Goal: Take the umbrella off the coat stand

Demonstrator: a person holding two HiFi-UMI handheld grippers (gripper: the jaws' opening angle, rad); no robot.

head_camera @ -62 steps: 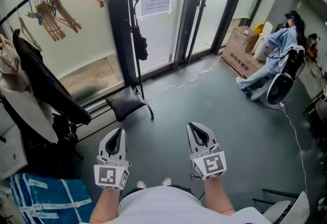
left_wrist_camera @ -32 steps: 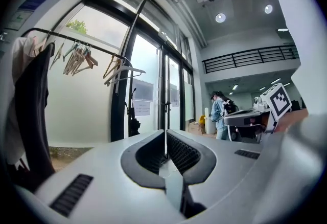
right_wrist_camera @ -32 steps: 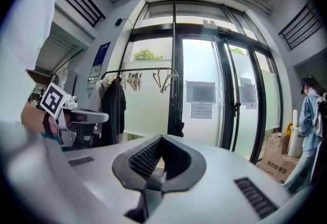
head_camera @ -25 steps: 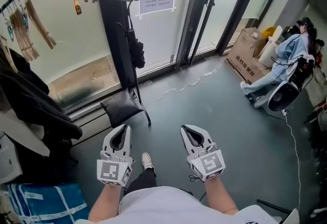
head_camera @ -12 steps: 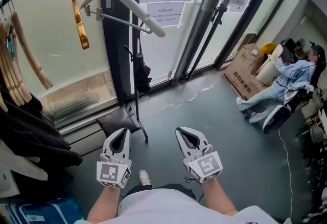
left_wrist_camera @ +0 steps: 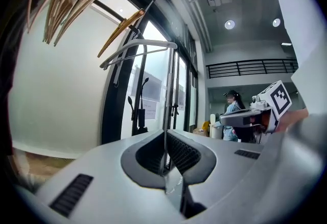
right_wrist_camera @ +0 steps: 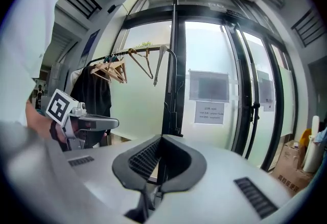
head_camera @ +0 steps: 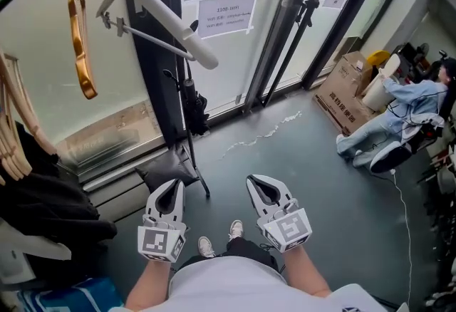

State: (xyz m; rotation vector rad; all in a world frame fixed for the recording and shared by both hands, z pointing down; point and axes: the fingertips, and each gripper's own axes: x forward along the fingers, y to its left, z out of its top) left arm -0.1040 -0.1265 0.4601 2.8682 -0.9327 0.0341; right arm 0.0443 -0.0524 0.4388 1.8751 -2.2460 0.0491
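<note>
Lowest in the head view, the left gripper and the right gripper are held side by side in front of the person's body. Each has its jaws pressed together on nothing. I judge this a carrying pose for the approach, since neither is near the stand.

Just above them a dark cushion lies at the foot of the coat stand. The umbrella, black and folded, hangs against the stand's thin pole left of centre, well apart from both grippers, so the lift is not yet begun.

The floor is bare dark grey. A wooden hanger and a dark coat fill the left edge. Glass doors cross the top, and a cardboard box and a seated person are at far right.
</note>
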